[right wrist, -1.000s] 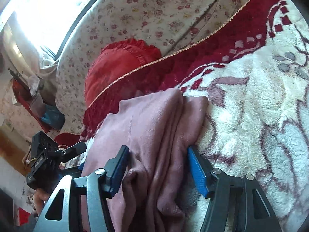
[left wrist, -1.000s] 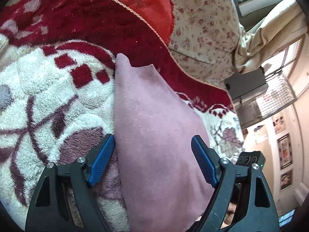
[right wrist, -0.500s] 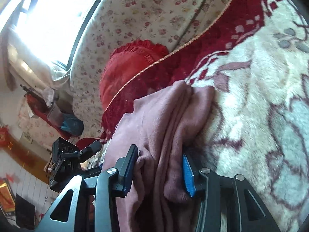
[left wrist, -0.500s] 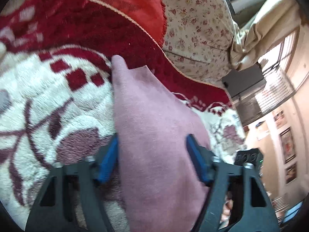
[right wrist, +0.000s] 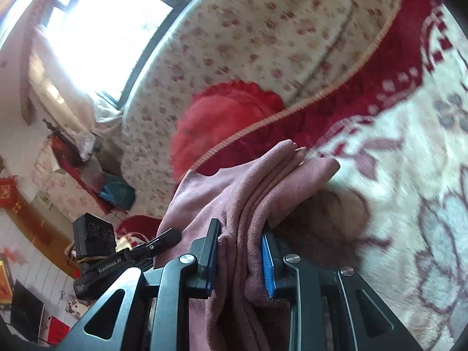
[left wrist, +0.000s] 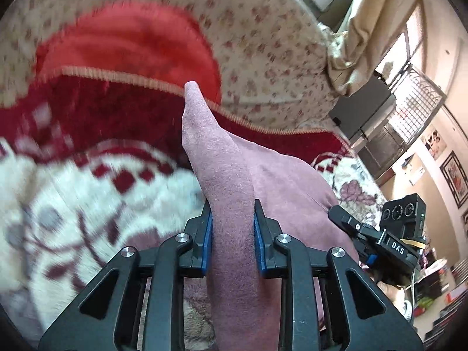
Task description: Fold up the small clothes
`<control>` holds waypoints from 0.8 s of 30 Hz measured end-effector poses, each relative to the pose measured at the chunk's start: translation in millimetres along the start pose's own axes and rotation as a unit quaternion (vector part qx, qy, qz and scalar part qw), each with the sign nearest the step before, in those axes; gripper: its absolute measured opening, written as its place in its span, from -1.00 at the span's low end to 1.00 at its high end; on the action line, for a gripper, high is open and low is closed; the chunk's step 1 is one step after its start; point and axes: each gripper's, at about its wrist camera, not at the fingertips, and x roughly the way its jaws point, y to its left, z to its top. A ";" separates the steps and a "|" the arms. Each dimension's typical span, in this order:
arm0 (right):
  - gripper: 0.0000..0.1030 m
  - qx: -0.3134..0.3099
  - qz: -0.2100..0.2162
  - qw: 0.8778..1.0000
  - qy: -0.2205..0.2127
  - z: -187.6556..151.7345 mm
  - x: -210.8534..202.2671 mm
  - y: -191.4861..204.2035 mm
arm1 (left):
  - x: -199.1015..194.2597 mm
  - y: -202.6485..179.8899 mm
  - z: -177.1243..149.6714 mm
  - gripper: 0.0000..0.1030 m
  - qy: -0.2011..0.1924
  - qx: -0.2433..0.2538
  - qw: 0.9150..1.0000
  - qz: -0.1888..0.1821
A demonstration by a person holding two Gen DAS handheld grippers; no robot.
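We read "DAS" and "GenRobot.AI" on the tongs, whose jaws have just been closing: our left tongs (left wrist: 231,222) and right tongs (right wrist: 241,251) both clench the mauve garment (left wrist: 280,181), raised off the patterned blanket (left wrist: 87,181) near its corded edge.

Garment (left wrist: 231,193) on blanket (left wrist: 96,193), cushion (left wrist: 131,44) behind

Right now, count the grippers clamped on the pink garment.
2. The left gripper pinches a raised fold of the pink garment; the right gripper clamps its bunched layers. Both have just closed on it.
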 end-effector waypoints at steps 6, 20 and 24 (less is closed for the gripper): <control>-0.53 0.016 0.076 0.997 -0.021 19.5 25.5 26.9 | -34.7 25.5 41.4 -0.57 -0.003 -0.029 1.000 0.013; -0.41 0.057 -0.059 0.996 0.045 7.1 100.2 12.3 | -18.9 102.1 35.2 -0.37 0.009 -0.091 0.985 0.147; -0.41 -0.029 -0.089 0.996 -0.003 20.8 76.2 40.7 | -37.0 86.8 39.0 -0.36 -0.049 -0.064 0.988 0.129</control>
